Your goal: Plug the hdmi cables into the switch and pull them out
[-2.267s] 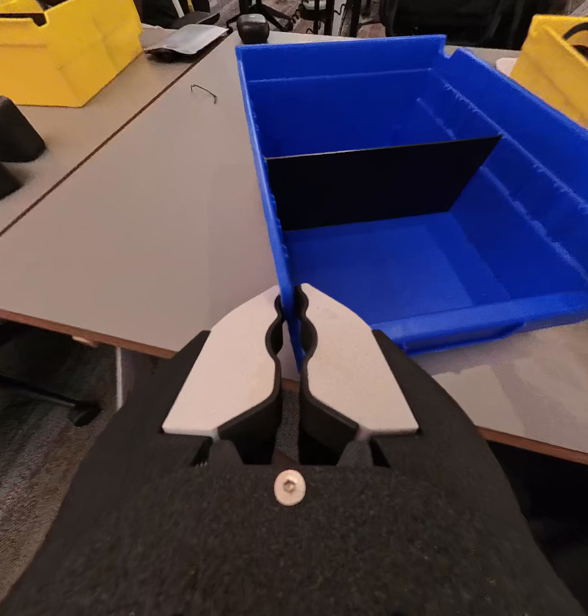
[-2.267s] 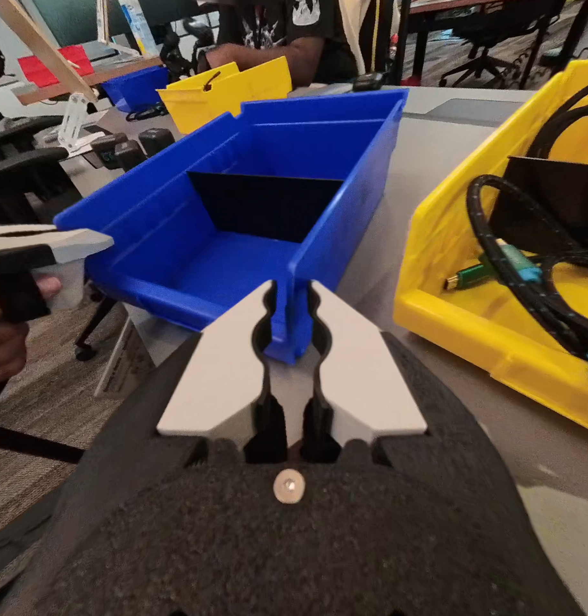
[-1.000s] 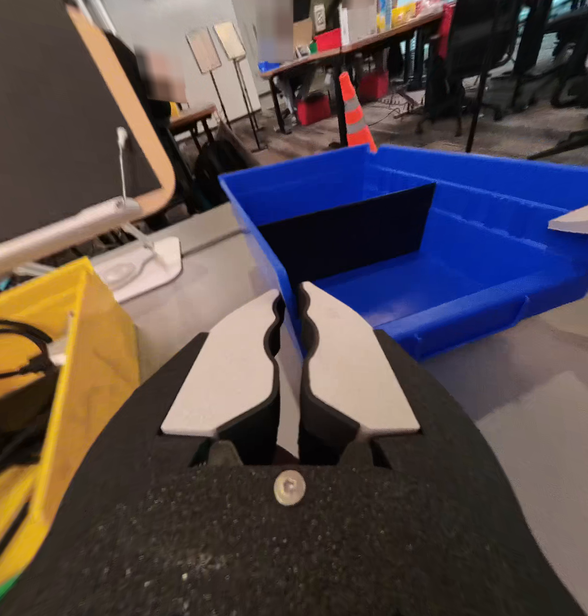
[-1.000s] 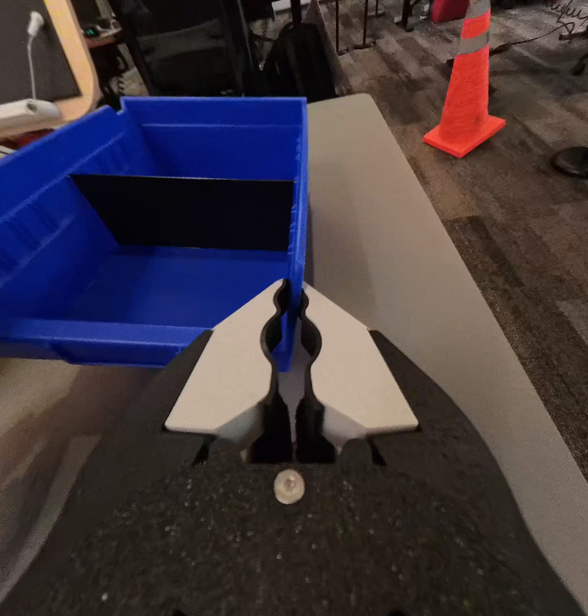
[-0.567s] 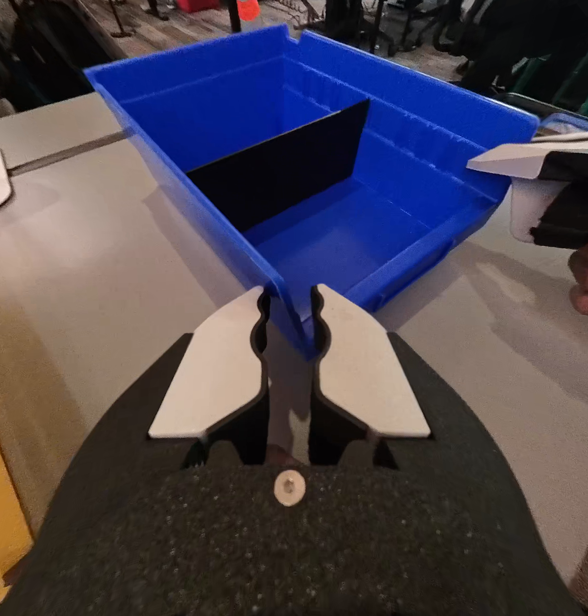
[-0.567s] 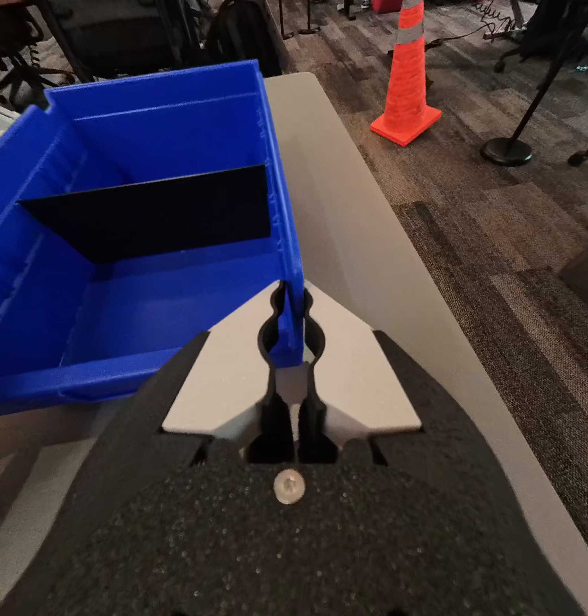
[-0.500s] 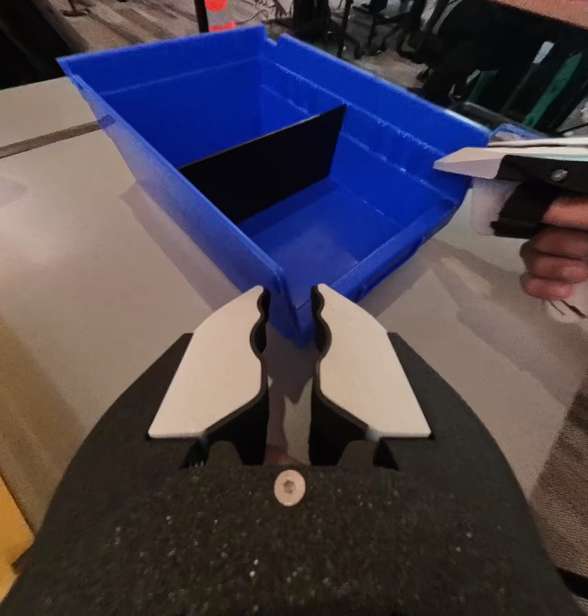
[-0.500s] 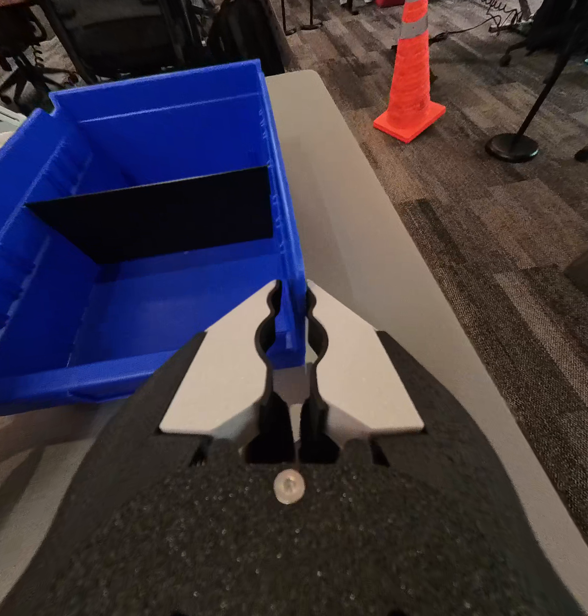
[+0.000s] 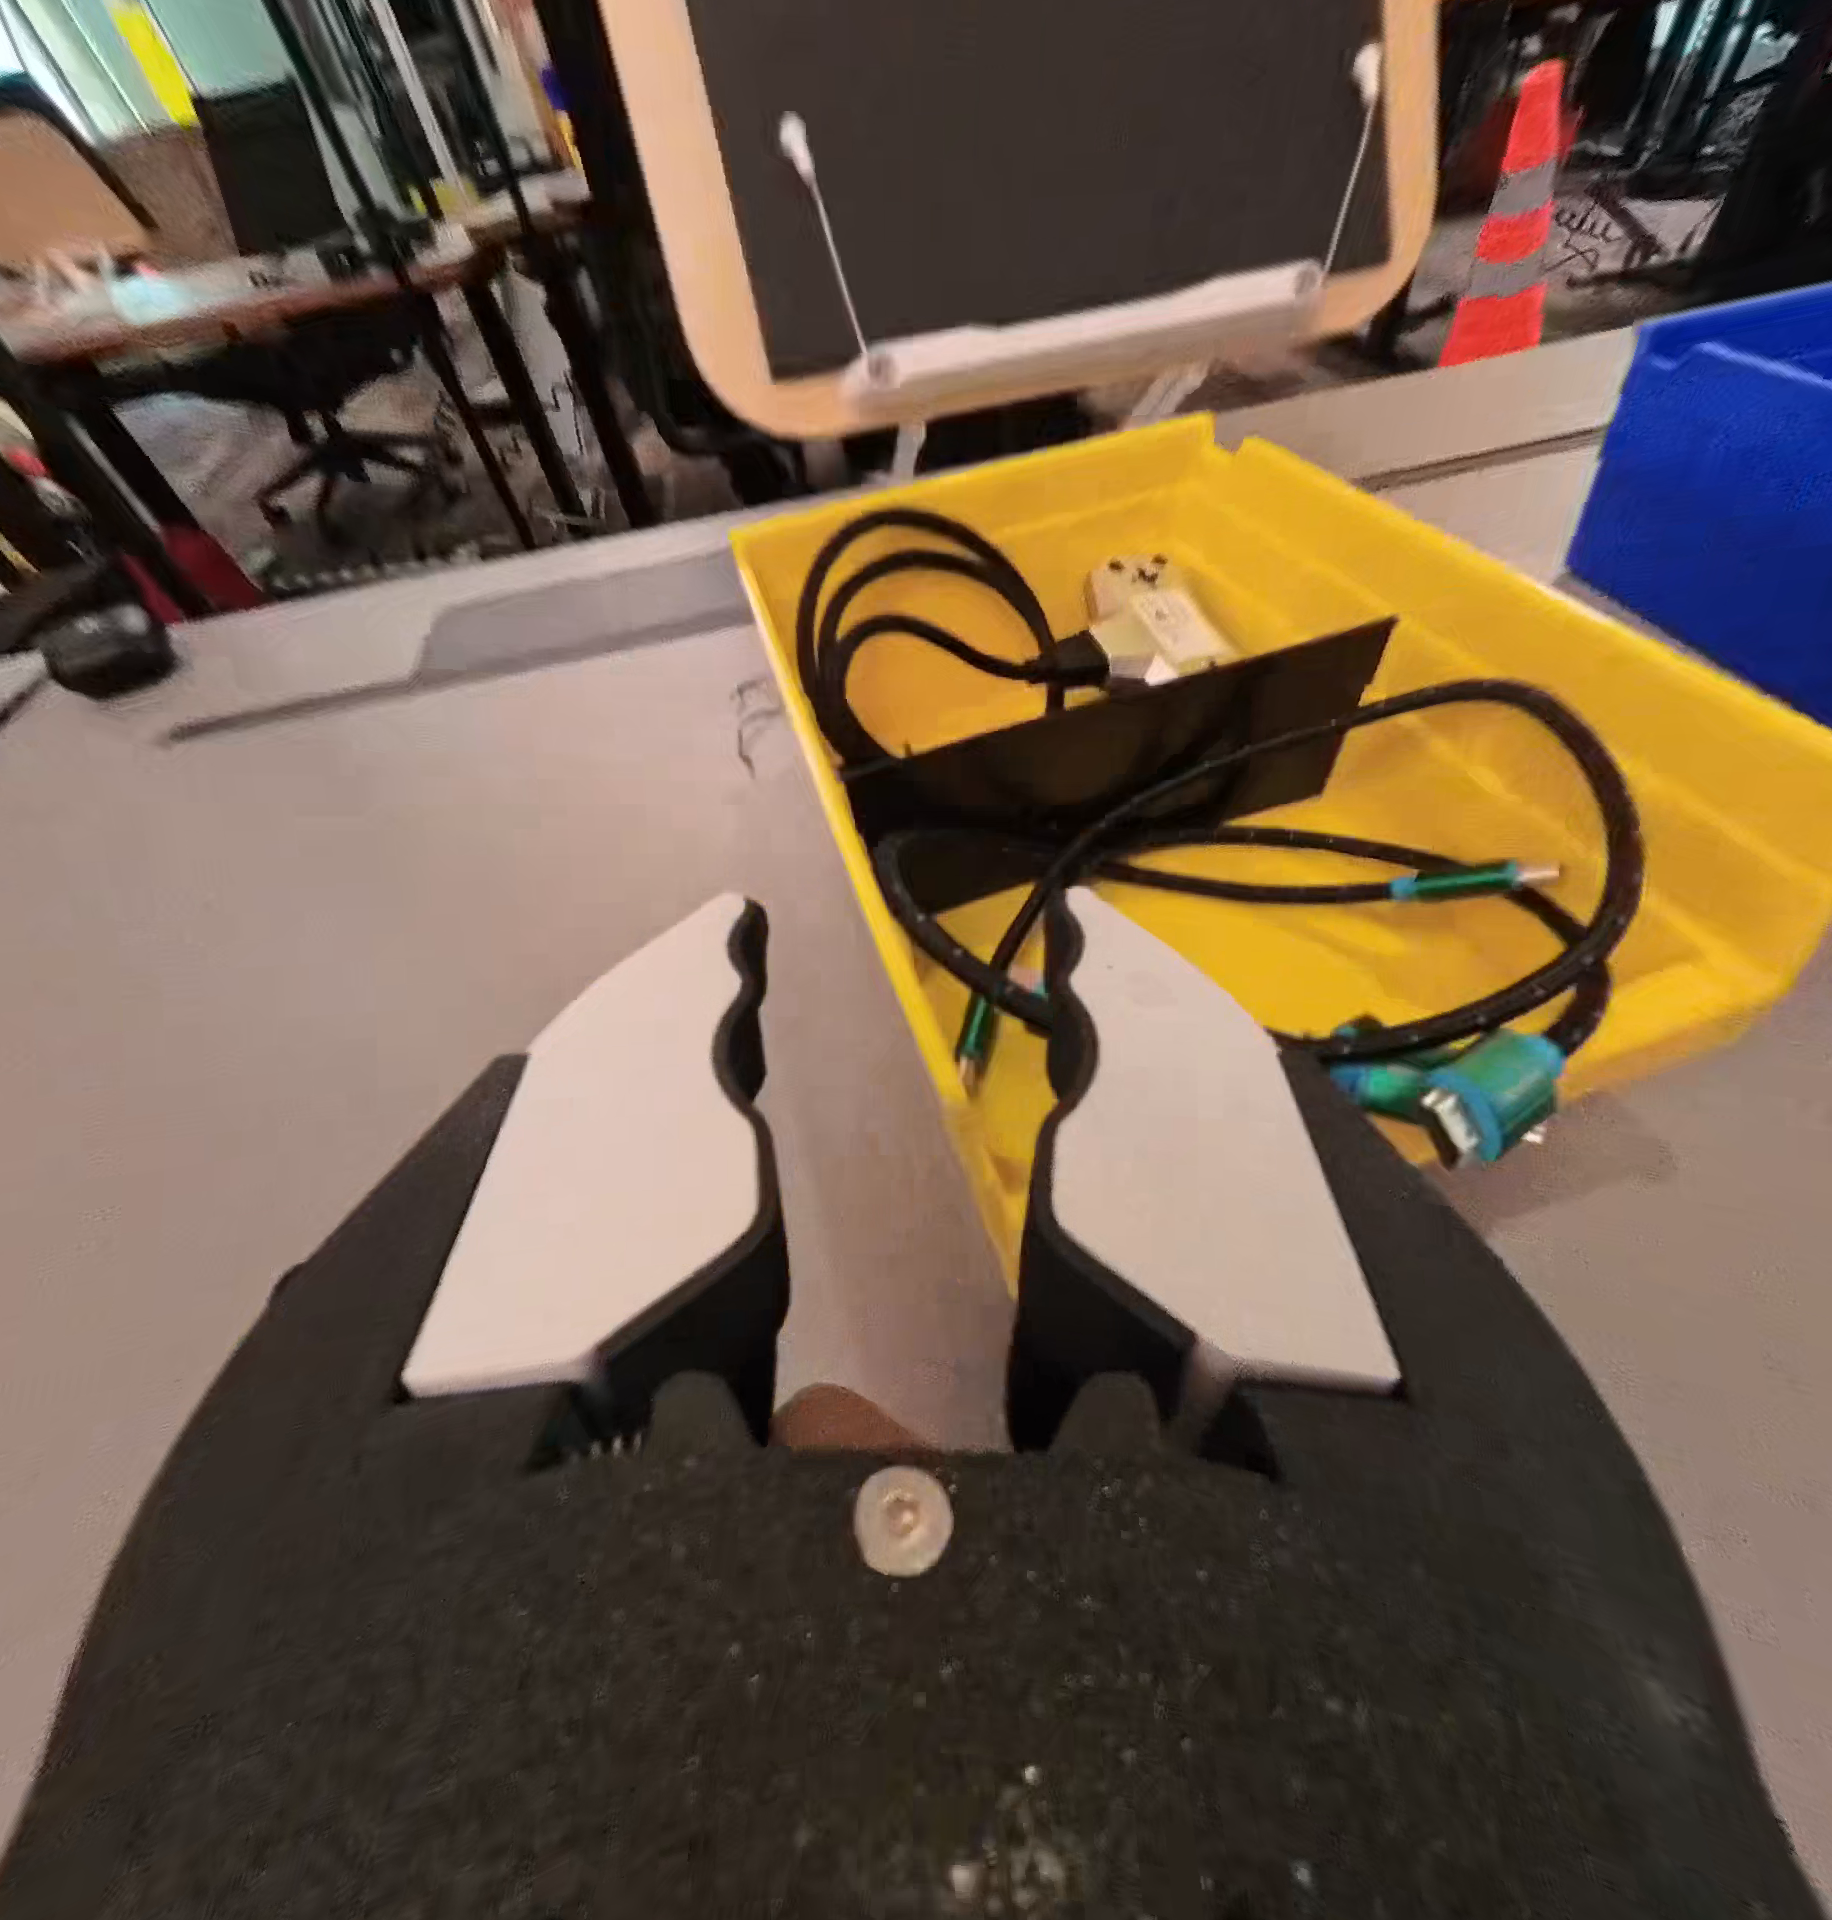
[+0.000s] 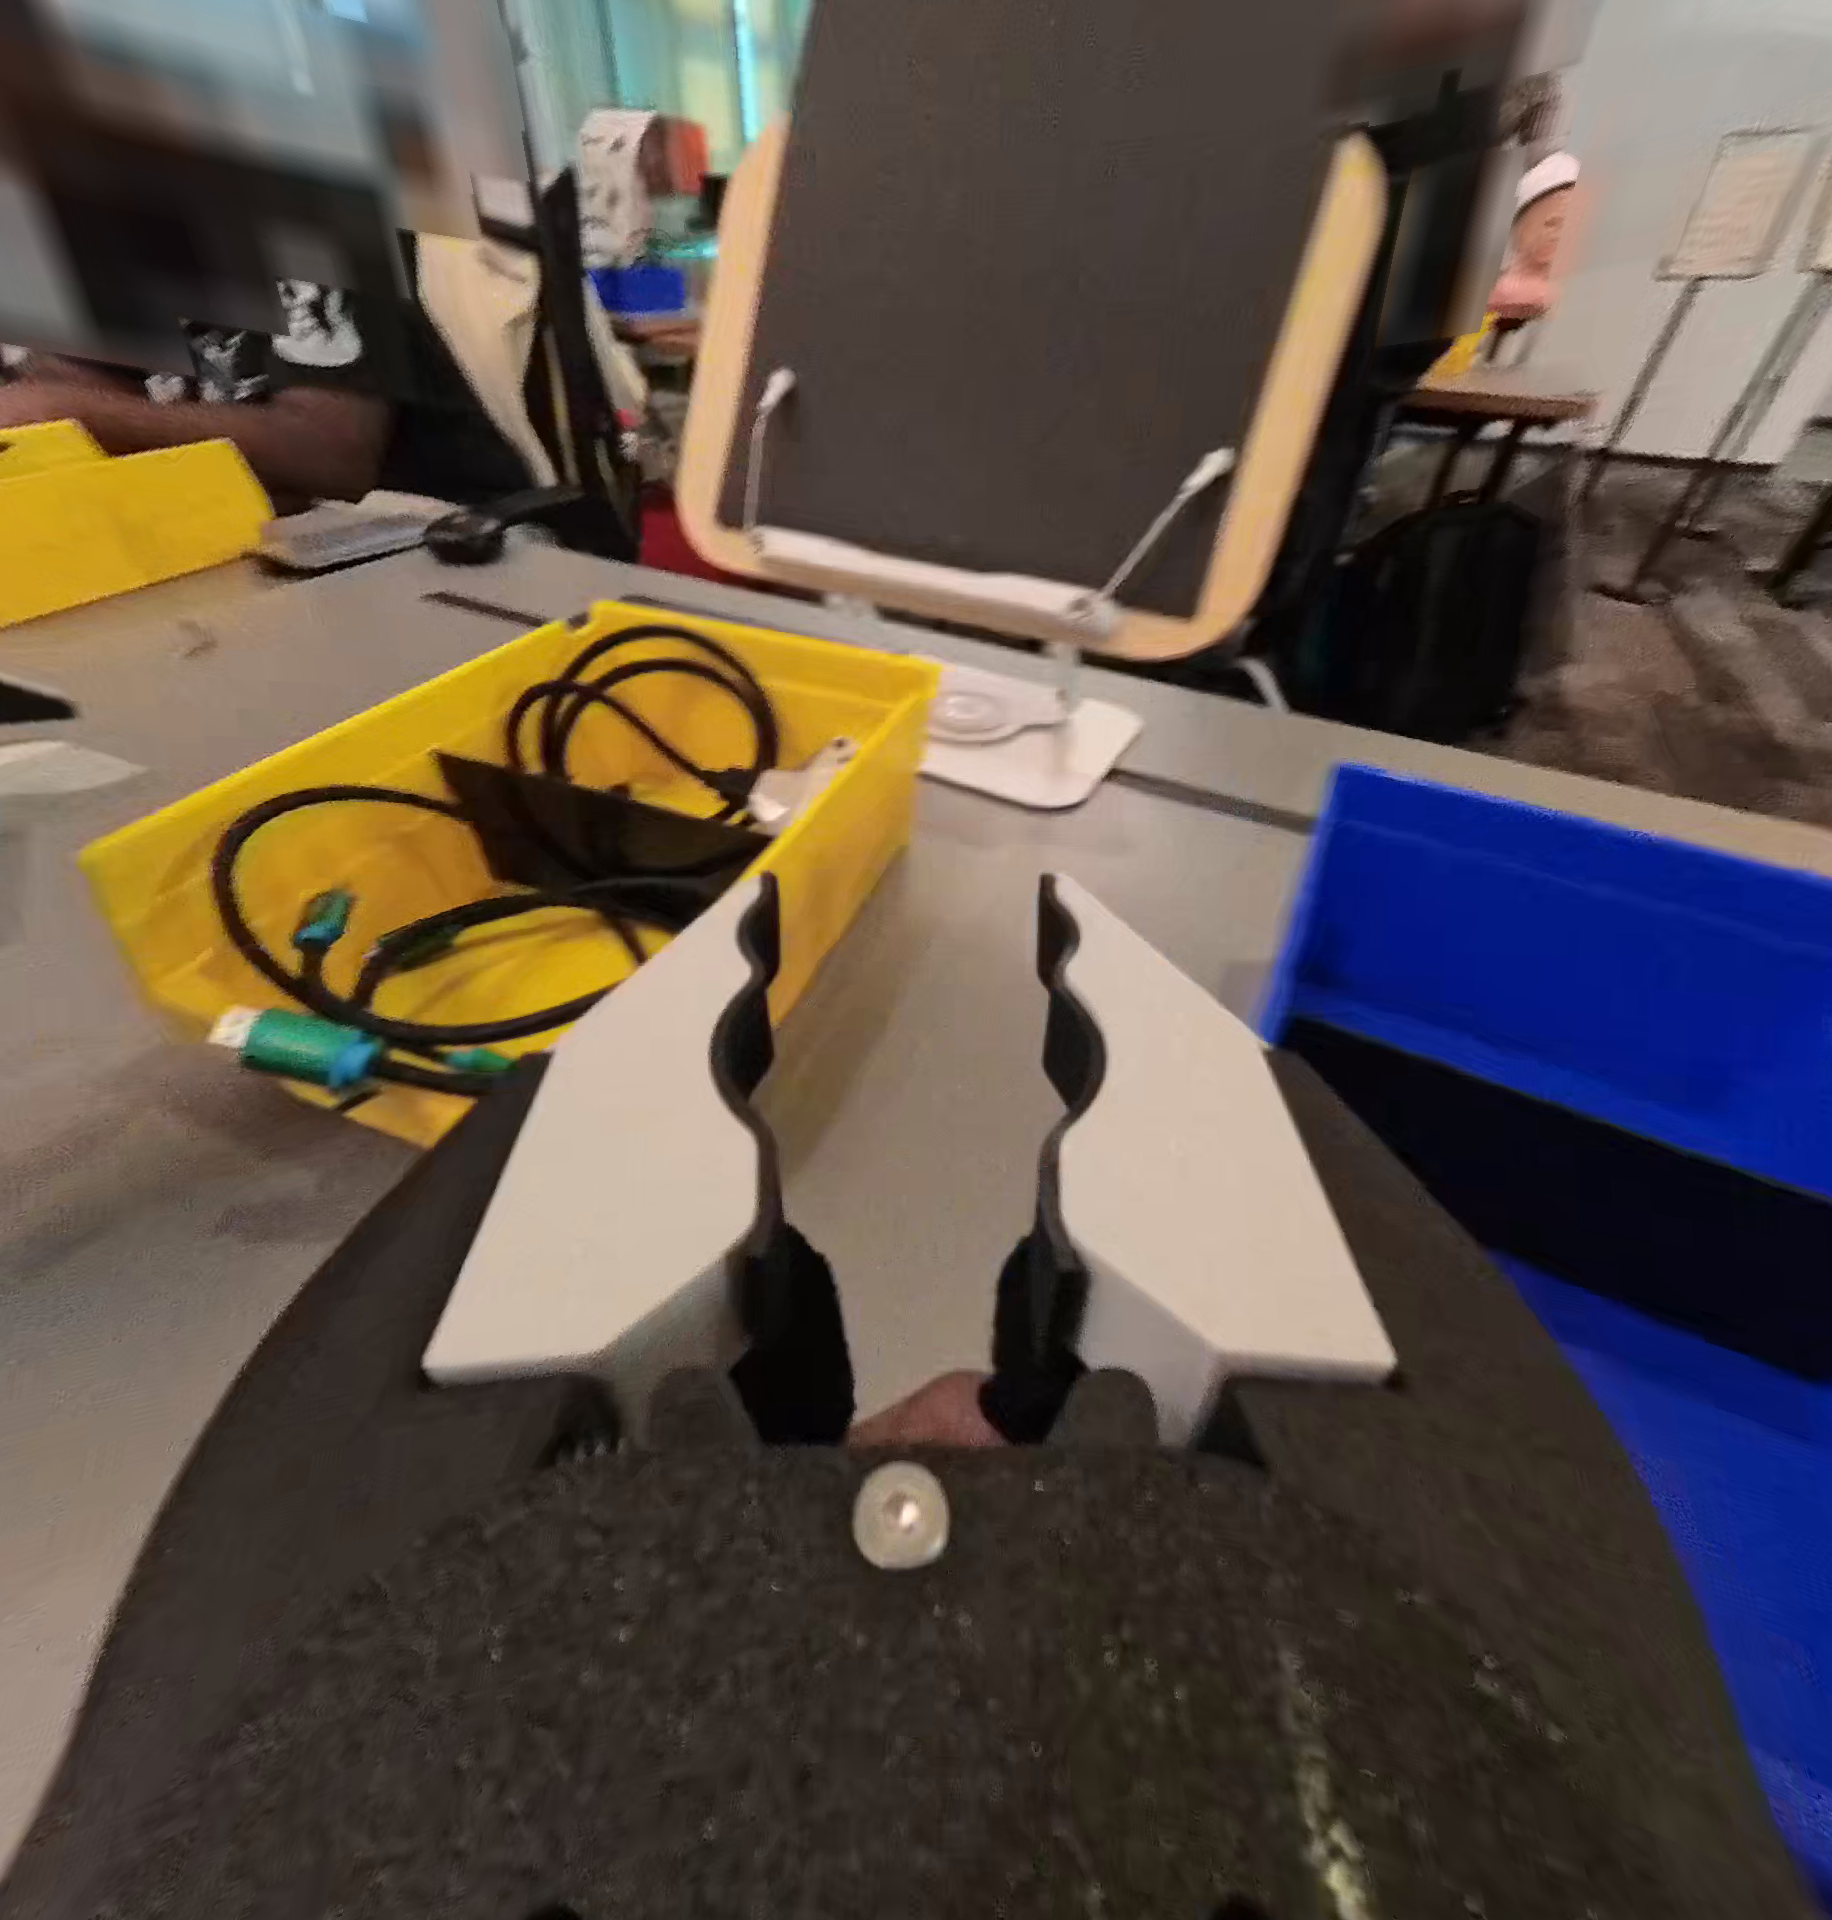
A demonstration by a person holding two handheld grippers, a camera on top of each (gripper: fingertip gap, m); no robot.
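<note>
While both tongs (image 9: 901,925) (image 10: 904,894) gape empty, grey table (image 9: 372,935), yellow bin (image 9: 1514,665), blue bin (image 10: 1618,935), cluttered workroom.

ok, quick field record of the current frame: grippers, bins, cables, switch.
left gripper: open, empty, above the table by the yellow bin's near corner
right gripper: open, empty, over the table between the two bins
yellow bin: on the table, black divider across it
hdmi cables: black, coiled in the near compartment; one green-and-blue plug hangs over the front rim
switch: silver box behind the divider, a black cable at its end
blue bin: right of the yellow bin, visible part empty
task state: nothing grasped yet
</note>
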